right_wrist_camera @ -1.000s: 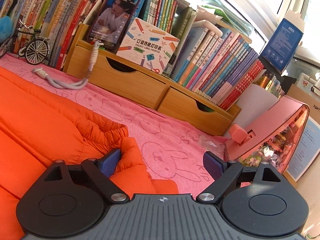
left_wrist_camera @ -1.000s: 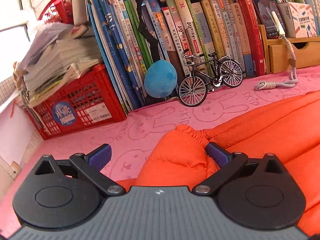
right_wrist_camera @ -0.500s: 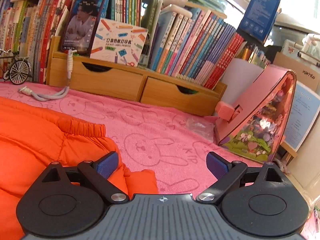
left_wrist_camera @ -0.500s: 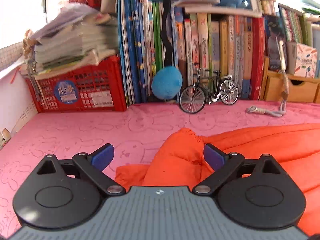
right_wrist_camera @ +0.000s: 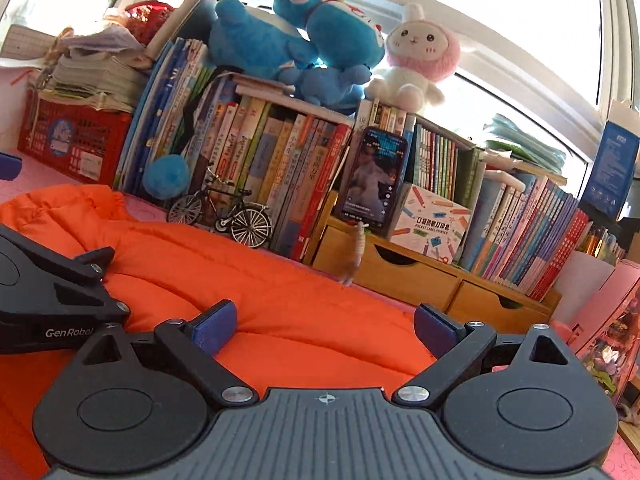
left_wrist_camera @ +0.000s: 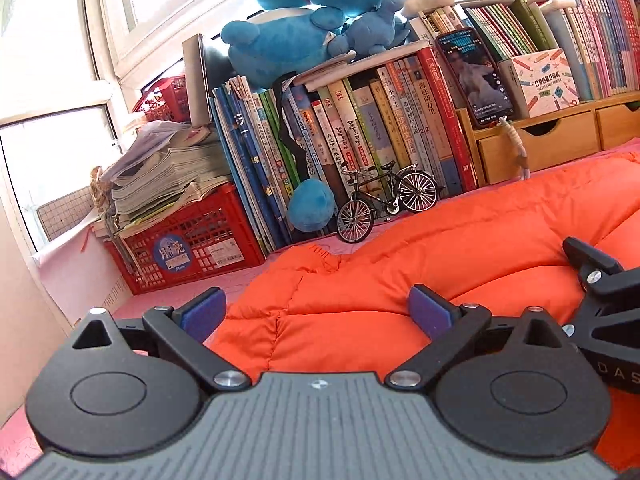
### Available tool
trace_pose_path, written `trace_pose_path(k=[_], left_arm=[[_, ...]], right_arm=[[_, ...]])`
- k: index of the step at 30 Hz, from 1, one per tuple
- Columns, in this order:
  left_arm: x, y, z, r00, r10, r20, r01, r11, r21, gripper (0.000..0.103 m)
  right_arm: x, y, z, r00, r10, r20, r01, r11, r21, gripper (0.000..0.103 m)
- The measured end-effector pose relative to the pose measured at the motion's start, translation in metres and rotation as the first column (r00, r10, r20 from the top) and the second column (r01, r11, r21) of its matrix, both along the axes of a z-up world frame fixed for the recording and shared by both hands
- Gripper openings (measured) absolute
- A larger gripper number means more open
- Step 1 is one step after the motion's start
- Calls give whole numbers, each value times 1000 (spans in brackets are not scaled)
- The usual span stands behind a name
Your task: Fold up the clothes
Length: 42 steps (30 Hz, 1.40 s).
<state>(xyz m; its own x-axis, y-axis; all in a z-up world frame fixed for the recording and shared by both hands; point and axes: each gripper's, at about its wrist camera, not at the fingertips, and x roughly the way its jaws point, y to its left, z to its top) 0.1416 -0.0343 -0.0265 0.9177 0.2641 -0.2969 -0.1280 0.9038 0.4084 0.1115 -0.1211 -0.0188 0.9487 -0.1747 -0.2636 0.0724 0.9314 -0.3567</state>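
Both claws, left gripper (left_wrist_camera: 316, 312) and right gripper (right_wrist_camera: 324, 324), sit side by side with jaws apart, the right's just widened, gripping nothing above the puffy orange quilted jacket (left_wrist_camera: 460, 248) spread on the pink bunny-print cloth (right_wrist_camera: 36, 174), probably lining up a fold.

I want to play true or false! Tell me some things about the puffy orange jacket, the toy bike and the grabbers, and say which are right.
1. The puffy orange quilted jacket lies on the pink bunny-print cloth. True.
2. The left gripper squeezes the jacket. False: its jaws stand open, pads apart.
3. The small black model bicycle stands before the upright books. True.
4. The right gripper is shut. False: it is wide open.
5. The pink-hooded white plush bunny sits in the red plastic crate. False: it sits on top of the books.
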Motion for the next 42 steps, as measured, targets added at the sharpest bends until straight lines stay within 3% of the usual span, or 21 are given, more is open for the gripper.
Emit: trace_pose_path(k=[4,9,13,18,26,32,42], left_arm=[[0,1,-11,1000,25,-6,-25,997,69,101],[7,32,-14,991,127,-49,-124,990,67,102],[8,60,-15,981,168,-96,-165,986,37,103],[-2,72,-16,972,217,-90,-212,975,60,103],[-7,77,-15,964,250,-89,-247,968,48,103],[-5,77,-15,966,238,-100,-234,971,50,103],[-2,78,-16,966,224,-125,-220,974,48,103]], right_arm=[[0,-7,-10,999,-35,-26,33,997,-74,97],[-8,-38,-18,994,-107,-34,102,987,-125,99],[-11,-76,-19,977,-205,-64,198,975,-105,99],[-13,-119,-22,946,-298,-127,294,955,-49,101],[-15,-109,-25,948,-301,-106,288,949,-127,103],[-16,-112,-21,953,-283,-112,273,957,-99,103],[-18,-104,-23,952,-296,-84,282,948,-147,103]])
